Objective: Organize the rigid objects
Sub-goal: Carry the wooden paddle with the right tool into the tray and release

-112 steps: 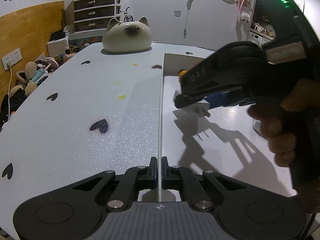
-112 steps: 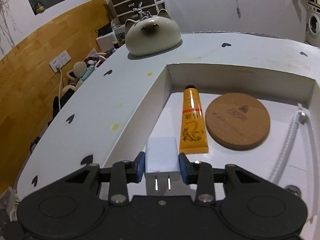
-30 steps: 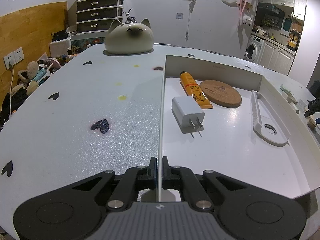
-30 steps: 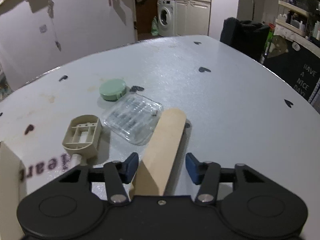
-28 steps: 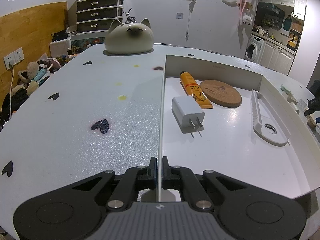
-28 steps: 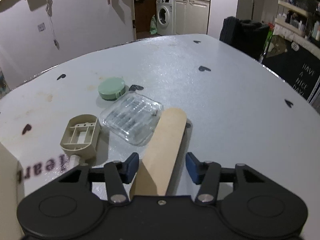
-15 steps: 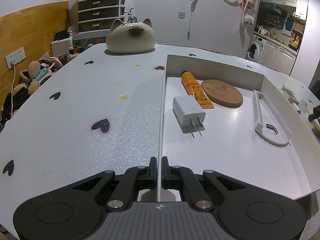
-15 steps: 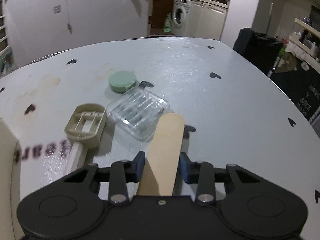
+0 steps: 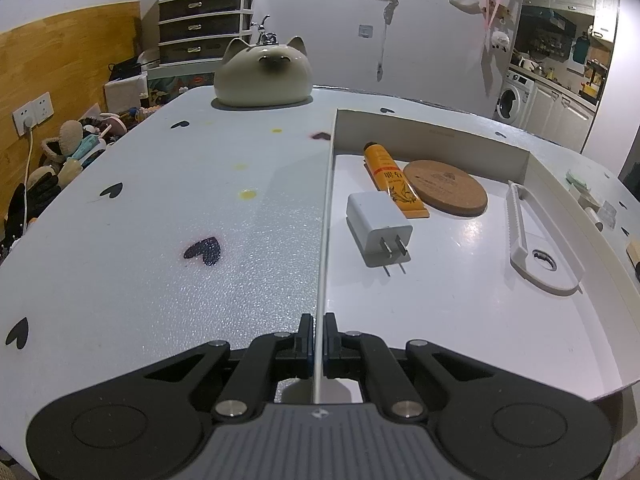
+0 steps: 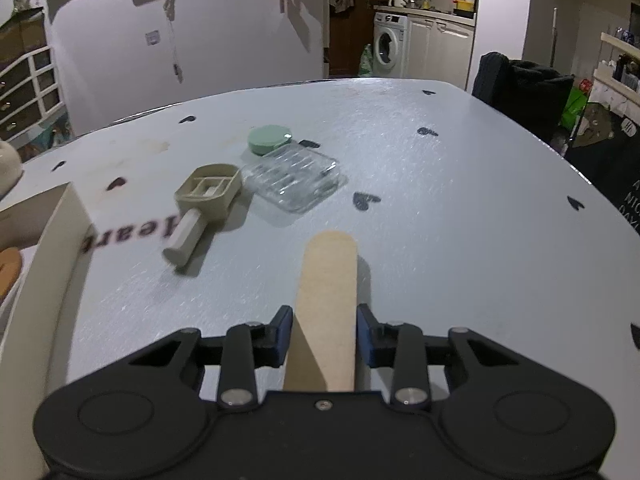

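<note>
My left gripper (image 9: 316, 344) is shut on the thin left wall of the white box (image 9: 326, 208). Inside the box lie a white charger (image 9: 378, 228), an orange tube (image 9: 390, 180), a cork coaster (image 9: 446, 188) and a white plastic tool (image 9: 528, 240). My right gripper (image 10: 325, 330) is shut on a flat wooden stick (image 10: 328, 292) and holds it above the table, pointing forward. Beyond it lie a beige plastic scoop (image 10: 204, 204), a clear plastic case (image 10: 296, 180) and a green round lid (image 10: 269, 140).
A cat-shaped ceramic jar (image 9: 262, 74) stands at the table's far end. The white box's right wall (image 10: 52, 240) shows at the left of the right wrist view. The table has black heart marks.
My right gripper closed on the wooden stick, lifted it off the table and drew back from the scoop and clear case. My left gripper has kept its hold on the box wall.
</note>
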The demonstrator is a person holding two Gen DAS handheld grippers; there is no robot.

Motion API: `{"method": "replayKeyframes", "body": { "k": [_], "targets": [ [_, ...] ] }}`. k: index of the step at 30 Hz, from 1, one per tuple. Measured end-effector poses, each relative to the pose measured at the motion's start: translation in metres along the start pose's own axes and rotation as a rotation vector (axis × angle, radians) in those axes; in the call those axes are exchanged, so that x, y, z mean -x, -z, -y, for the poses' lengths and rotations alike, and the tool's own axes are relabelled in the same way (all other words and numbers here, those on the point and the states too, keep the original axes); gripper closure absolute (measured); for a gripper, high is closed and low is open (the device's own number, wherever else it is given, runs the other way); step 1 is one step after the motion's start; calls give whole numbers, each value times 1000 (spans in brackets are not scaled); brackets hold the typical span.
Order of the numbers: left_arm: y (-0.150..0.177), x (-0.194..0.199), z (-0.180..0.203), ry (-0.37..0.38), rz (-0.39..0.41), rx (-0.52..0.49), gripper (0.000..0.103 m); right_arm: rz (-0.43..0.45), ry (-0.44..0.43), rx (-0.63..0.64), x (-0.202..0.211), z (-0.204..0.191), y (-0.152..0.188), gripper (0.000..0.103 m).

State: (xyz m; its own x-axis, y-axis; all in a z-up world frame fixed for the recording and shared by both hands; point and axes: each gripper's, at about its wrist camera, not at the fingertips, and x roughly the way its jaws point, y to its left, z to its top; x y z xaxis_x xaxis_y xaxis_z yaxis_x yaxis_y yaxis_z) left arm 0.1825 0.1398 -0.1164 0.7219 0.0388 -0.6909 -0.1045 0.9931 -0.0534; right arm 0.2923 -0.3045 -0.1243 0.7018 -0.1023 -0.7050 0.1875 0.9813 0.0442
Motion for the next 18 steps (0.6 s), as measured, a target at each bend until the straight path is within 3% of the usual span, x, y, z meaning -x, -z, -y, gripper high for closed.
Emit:
{"method": "replayKeyframes", "body": {
  "k": [6, 18],
  "targets": [
    [0, 0, 0, -1, 0, 1, 100, 36, -90, 8, 24, -17, 3, 68],
    [0, 0, 0, 1, 2, 7, 100, 149, -486, 201, 109, -115, -3, 68]
  ]
}}
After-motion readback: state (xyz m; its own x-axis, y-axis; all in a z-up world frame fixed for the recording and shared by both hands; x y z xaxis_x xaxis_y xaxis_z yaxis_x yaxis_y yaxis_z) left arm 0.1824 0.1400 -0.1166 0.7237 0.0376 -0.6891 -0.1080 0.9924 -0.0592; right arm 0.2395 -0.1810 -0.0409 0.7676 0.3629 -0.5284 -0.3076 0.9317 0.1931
